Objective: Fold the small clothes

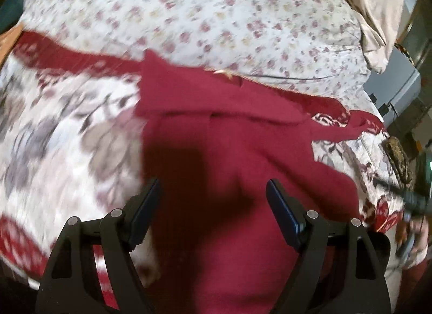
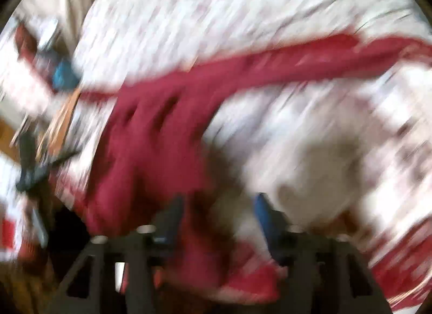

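My left tongs [image 1: 213, 189] gape empty over the red garment [image 1: 216, 130] on the bed [image 1: 189, 11]. My right tongs [image 2: 218, 206] are open too, garment at 11 o'clock.

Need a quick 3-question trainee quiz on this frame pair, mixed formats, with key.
1. True or false: the left tongs are clamped shut on the red garment.
2. Multiple choice: the red garment lies on (A) a bare wooden table, (B) a flowered bedspread, (C) a tiled floor.
3. Fill in: in the right wrist view, the right tongs stand ____, with nothing pressed between the pads.

Key: 1 false, the jaws stand apart above the cloth; 2 B; 3 open.
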A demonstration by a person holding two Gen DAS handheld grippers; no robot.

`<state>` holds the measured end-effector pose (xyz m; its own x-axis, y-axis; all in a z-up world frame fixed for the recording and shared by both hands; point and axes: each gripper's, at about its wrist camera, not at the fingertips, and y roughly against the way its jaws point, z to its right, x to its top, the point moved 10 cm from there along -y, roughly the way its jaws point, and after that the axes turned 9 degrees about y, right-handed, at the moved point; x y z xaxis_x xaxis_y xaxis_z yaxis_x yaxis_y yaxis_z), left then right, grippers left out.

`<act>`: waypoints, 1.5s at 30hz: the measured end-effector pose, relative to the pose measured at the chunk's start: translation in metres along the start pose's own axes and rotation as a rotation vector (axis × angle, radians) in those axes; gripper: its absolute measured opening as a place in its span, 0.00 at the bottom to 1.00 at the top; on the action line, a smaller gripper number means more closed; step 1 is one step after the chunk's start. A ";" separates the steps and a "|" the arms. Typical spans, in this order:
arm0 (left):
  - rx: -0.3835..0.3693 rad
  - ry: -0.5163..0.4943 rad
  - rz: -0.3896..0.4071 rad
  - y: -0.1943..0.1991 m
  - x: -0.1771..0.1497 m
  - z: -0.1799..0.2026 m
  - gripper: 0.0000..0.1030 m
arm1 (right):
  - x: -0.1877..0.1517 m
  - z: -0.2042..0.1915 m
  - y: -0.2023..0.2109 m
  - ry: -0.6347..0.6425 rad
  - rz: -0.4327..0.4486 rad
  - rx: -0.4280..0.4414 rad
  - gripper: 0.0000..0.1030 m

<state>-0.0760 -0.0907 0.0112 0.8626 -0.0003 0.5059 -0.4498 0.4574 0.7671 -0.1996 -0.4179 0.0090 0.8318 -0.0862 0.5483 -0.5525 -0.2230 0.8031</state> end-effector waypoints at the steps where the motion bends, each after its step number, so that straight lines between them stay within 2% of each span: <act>1: -0.002 -0.010 0.001 -0.006 0.006 0.006 0.77 | 0.020 0.026 0.004 -0.020 0.038 -0.092 0.57; 4: -0.021 -0.046 -0.010 -0.030 0.022 0.023 0.77 | 0.068 0.096 0.006 -0.157 0.111 -0.242 0.57; 8: -0.034 -0.065 -0.021 -0.055 0.036 0.033 0.77 | 0.113 0.182 0.005 -0.336 0.173 -0.374 0.57; 11: -0.031 -0.067 -0.020 -0.071 0.043 0.030 0.77 | 0.132 0.228 -0.006 -0.444 0.164 -0.433 0.57; 13: -0.024 -0.061 -0.014 -0.078 0.047 0.025 0.77 | 0.133 0.252 -0.018 -0.491 0.130 -0.478 0.57; 15: -0.012 -0.053 -0.018 -0.084 0.049 0.016 0.77 | 0.136 0.272 -0.033 -0.530 0.110 -0.489 0.57; 17: -0.004 -0.038 -0.023 -0.088 0.051 0.007 0.77 | 0.132 0.291 -0.042 -0.556 0.096 -0.508 0.46; 19: 0.000 -0.022 -0.023 -0.090 0.055 0.002 0.77 | 0.135 0.299 -0.035 -0.550 0.136 -0.523 0.15; 21: -0.002 0.002 -0.014 -0.090 0.061 -0.004 0.77 | 0.143 0.294 -0.026 -0.540 0.185 -0.470 0.12; 24: -0.010 0.022 0.009 -0.084 0.070 -0.006 0.77 | 0.166 0.267 -0.005 -0.443 0.254 -0.437 0.11; 27: -0.011 0.026 0.053 -0.073 0.080 -0.008 0.77 | 0.199 0.234 0.014 -0.355 0.329 -0.396 0.10; 31: -0.012 0.041 0.106 -0.060 0.094 -0.016 0.77 | 0.247 0.193 0.021 -0.291 0.414 -0.286 0.09; 33: -0.014 0.062 0.119 -0.058 0.101 -0.023 0.77 | 0.273 0.158 0.013 -0.239 0.430 -0.209 0.07; 35: -0.005 0.079 0.126 -0.059 0.105 -0.032 0.77 | 0.289 0.126 0.003 -0.171 0.426 -0.173 0.05; 37: 0.020 0.086 0.122 -0.061 0.106 -0.040 0.77 | 0.299 0.093 -0.008 -0.091 0.403 -0.195 0.05; 39: 0.018 0.096 0.113 -0.061 0.105 -0.044 0.77 | 0.301 0.081 -0.018 -0.026 0.365 -0.245 0.05; 40: 0.013 0.096 0.111 -0.060 0.104 -0.044 0.77 | 0.299 0.082 -0.023 0.004 0.337 -0.289 0.06; 41: 0.007 0.091 0.111 -0.059 0.104 -0.042 0.77 | 0.295 0.087 -0.027 0.017 0.311 -0.325 0.15; 42: 0.005 0.084 0.114 -0.059 0.103 -0.040 0.77 | 0.290 0.097 -0.029 0.014 0.284 -0.361 0.28; 43: 0.004 0.074 0.116 -0.058 0.102 -0.037 0.77 | 0.284 0.112 -0.033 -0.003 0.257 -0.399 0.58; 44: 0.004 0.067 0.115 -0.059 0.101 -0.034 0.77 | 0.277 0.130 -0.034 -0.038 0.249 -0.435 0.71; 45: 0.002 0.055 0.112 -0.060 0.099 -0.031 0.77 | 0.271 0.148 -0.035 -0.069 0.245 -0.462 0.71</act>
<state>0.0440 -0.0903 0.0032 0.8183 0.0994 0.5662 -0.5445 0.4497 0.7080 0.0531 -0.5768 0.0955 0.6680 -0.1491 0.7290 -0.6843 0.2616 0.6806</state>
